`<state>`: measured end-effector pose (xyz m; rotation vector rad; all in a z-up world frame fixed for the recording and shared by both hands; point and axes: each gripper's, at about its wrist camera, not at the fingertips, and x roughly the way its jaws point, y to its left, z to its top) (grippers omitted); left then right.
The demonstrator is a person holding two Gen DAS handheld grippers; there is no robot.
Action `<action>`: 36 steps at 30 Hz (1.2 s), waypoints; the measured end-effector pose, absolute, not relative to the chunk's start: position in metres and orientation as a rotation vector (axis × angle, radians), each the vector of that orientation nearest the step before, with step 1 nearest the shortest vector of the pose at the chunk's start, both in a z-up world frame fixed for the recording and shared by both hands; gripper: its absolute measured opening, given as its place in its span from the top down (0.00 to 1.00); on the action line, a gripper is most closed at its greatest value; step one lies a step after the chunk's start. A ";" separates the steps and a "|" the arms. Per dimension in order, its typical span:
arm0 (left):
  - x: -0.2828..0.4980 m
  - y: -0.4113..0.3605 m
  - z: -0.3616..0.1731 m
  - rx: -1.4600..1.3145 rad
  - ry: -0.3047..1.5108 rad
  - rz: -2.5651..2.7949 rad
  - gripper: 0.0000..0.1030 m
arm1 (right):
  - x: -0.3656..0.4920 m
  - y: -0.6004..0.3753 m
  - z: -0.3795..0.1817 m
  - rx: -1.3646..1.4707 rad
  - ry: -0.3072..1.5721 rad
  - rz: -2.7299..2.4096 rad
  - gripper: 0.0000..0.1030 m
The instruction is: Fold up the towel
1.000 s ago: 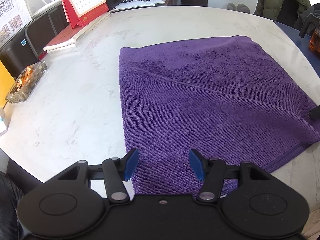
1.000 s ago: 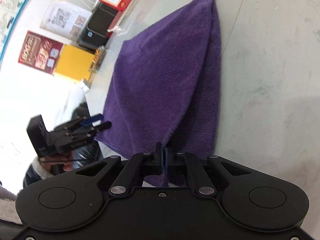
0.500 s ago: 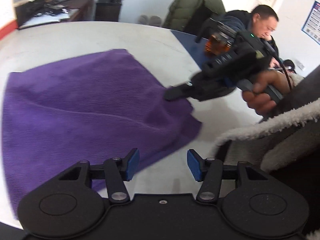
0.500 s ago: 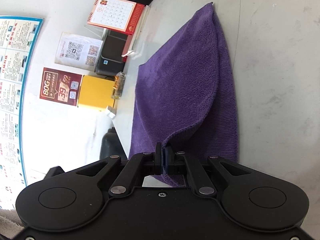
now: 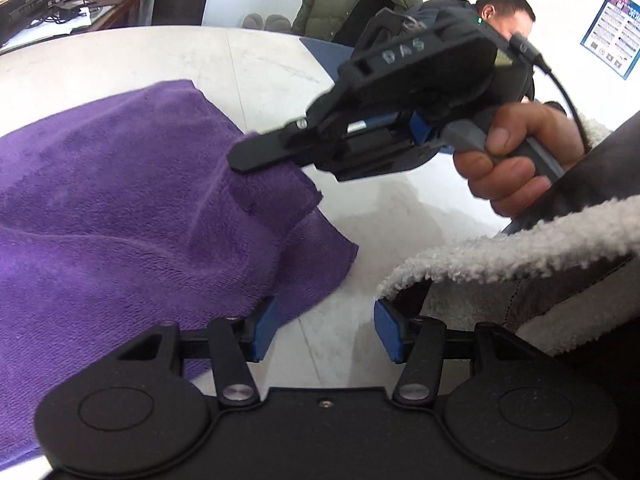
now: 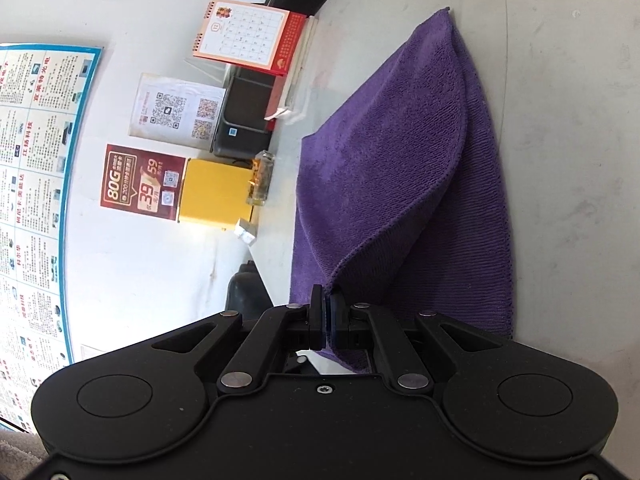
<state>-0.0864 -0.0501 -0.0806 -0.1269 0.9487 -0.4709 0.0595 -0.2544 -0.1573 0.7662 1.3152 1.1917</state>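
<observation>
One purple towel (image 6: pixel 404 184) lies on the white table (image 6: pixel 568 128), one corner lifted. The right gripper (image 6: pixel 327 312) pinches that corner (jaws clamped together); the left gripper (image 5: pixel 322 330) gapes wide, holding nothing, near the towel's edge.

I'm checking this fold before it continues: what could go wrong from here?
The right hand-held gripper pinches only the corner of the purple towel, so that corner may slip out. The left hand-held gripper is open and holds nothing, so the lower layer could drag on the table and the fold land skewed.
</observation>
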 end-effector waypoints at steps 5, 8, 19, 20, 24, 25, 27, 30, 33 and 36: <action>-0.085 -0.049 -0.082 -0.144 0.952 -0.450 0.51 | 0.060 -0.256 -0.158 0.780 1.317 1.189 0.98; -0.083 -0.049 -0.083 -0.148 0.952 -0.440 0.51 | 0.060 -0.259 -0.160 0.783 1.321 1.190 0.98; -0.079 -0.041 -0.082 -0.191 0.953 -0.411 0.56 | 0.060 -0.264 -0.164 0.807 1.344 1.170 0.98; -0.079 -0.041 -0.081 -0.190 0.953 -0.407 0.56 | 0.060 -0.265 -0.164 0.807 1.343 1.168 0.98; -0.077 -0.037 -0.079 -0.193 0.954 -0.396 0.56 | 0.059 -0.273 -0.164 0.818 1.344 1.152 0.98; -0.077 -0.036 -0.078 -0.195 0.954 -0.396 0.57 | 0.059 -0.274 -0.165 0.820 1.345 1.147 0.98; -0.077 -0.035 -0.077 -0.195 0.953 -0.391 0.57 | 0.058 -0.278 -0.165 0.828 1.348 1.140 0.98; -0.075 -0.036 -0.077 -0.190 0.952 -0.391 0.57 | 0.057 -0.282 -0.166 0.842 1.351 1.133 0.98; -0.073 -0.036 -0.078 -0.183 0.952 -0.392 0.57 | 0.056 -0.285 -0.166 0.861 1.352 1.131 0.98; -0.073 -0.035 -0.077 -0.183 0.951 -0.390 0.57 | 0.056 -0.288 -0.165 0.879 1.353 1.132 0.98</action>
